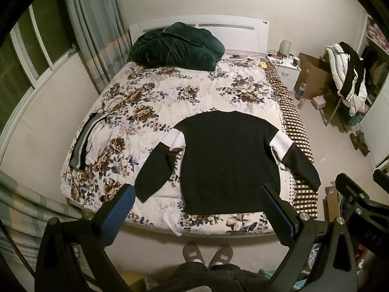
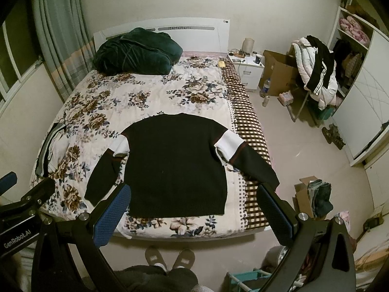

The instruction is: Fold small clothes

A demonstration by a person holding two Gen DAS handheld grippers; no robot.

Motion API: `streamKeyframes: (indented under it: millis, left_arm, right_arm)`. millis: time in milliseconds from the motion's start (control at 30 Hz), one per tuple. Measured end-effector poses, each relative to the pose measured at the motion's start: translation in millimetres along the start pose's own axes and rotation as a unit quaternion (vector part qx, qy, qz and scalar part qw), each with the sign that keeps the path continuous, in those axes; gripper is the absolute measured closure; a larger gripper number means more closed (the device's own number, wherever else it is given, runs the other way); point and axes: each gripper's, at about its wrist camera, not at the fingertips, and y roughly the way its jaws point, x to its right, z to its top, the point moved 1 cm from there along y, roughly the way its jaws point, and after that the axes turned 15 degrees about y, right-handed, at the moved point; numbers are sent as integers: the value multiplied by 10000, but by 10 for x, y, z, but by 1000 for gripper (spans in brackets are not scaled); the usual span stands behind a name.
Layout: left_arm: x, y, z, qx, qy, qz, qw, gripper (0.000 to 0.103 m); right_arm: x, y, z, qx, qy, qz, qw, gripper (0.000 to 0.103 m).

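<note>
I note dim, yellowish indoor light, soft shadows, a dark window (image 1: 36, 56), heavy fisheye bending at edges, slightly soft, grainy detail.

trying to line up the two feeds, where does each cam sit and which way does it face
Left wrist: on the left gripper, held high at the foot of the bed, looking down at the black sweater; slippers and right gripper show.
Right wrist: on the right gripper, same height, shifted right, facing the sweater; slippers and left gripper show.
Shared: bed, sweater, folded pile, green blanket.
</note>
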Motion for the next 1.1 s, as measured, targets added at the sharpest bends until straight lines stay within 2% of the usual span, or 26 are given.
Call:
streamKeyframes:
  millis: [100, 667, 800, 1100]
  left_arm:
    - [16, -26, 3, 51, -29, -7, 10000, 0]
    - [-70, -65, -8, 146, -42, 17, 9999, 0]
    - [-82, -92, -4, 171, -40, 29, 9998, 0]
    - [-90, -126, 10, 193, -42, 44, 9998, 0]
  right_arm:
    - [19, -22, 100, 0, 2, 12, 10000, 0]
    - [-13, -129, 198, 42, 1, 40, 10000, 0]
    - [-185, -278, 326, 66, 8, 47, 10000, 0]
    - [-159, -265, 279, 81, 8, 65, 9999, 0]
